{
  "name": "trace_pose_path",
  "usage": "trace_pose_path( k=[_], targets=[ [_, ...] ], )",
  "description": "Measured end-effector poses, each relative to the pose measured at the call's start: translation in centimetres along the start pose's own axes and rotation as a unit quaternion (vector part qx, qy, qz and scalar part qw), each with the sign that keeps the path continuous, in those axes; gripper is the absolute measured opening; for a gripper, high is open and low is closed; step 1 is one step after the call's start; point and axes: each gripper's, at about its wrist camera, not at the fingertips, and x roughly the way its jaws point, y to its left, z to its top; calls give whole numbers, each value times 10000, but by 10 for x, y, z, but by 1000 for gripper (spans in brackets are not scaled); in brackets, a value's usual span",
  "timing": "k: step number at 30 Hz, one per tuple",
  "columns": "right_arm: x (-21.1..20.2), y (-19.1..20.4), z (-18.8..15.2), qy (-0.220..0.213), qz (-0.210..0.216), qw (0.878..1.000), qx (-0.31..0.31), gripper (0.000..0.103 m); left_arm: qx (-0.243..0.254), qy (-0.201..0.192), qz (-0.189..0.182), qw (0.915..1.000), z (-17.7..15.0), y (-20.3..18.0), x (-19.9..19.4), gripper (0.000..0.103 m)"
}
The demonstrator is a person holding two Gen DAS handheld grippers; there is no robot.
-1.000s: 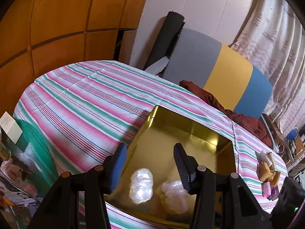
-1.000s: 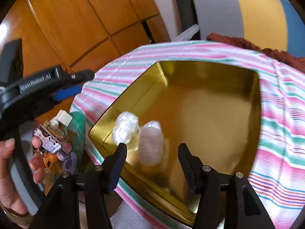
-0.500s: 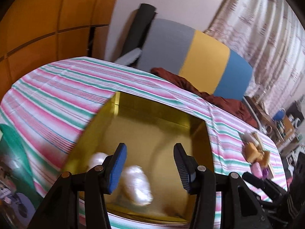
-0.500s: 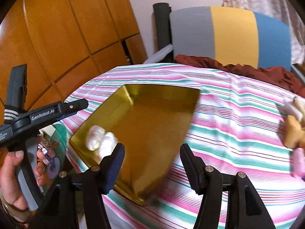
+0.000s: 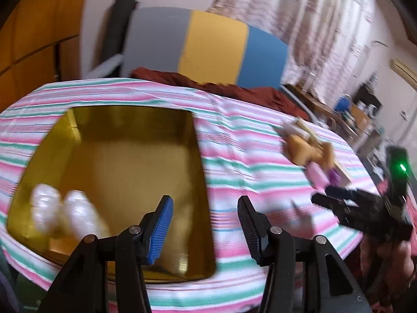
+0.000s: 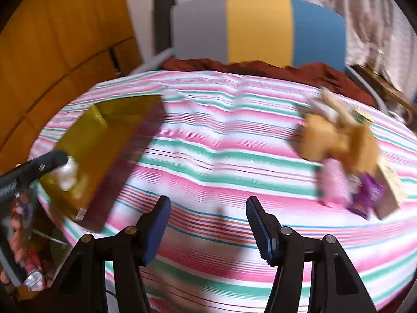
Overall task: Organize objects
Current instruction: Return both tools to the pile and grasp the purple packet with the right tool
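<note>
Both tongs are released and empty. Guide your right gripper (image 6: 207,224) toward the snack pile (image 6: 346,151); grasp one packet; avoid the gold tray (image 5: 203,182).

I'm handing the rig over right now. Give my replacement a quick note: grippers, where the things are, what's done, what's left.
Left gripper: open, empty, over the near right edge of the gold tray.
Right gripper: open, empty, above bare striped tablecloth.
Done: two white wrapped items lie in the tray's near left corner.
Left: the pile of small packets (tan, pink, purple; blurred) sits on the cloth to the right, outside the tray. Probably next to move.
</note>
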Motion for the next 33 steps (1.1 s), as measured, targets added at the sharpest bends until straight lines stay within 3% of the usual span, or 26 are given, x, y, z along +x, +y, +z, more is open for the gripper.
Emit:
trace_pose_path(
  k=[7, 10, 15, 20, 22, 27, 33],
  targets=[
    [-10, -77, -4, 57, -823, 9960, 328, 62, 429, 191, -423, 9980, -18, -42, 12, 52],
    [-7, -114, -3, 214, -1181, 9912, 562, 70, 396, 249, -520, 9975, -23, -49, 14, 52],
    [4, -165, 0, 449, -1289, 9849, 1064, 70, 426, 349, -539, 9970, -26, -60, 22, 52],
    [22, -183, 5, 447, -1050, 9867, 1154, 70, 471, 472, -521, 9964, -30, -66, 29, 52],
    [29, -187, 7, 450, -946, 9879, 1140, 64, 483, 499, -510, 9963, -30, -69, 31, 53],
    [40, -195, 4, 542, -719, 9869, 1338, 36, 569, 589, -494, 9954, -31, -78, 39, 53],
    [40, -190, 4, 605, -44, 9871, 1482, 34, 674, 728, -525, 9937, -24, -96, 58, 53]
  ],
)
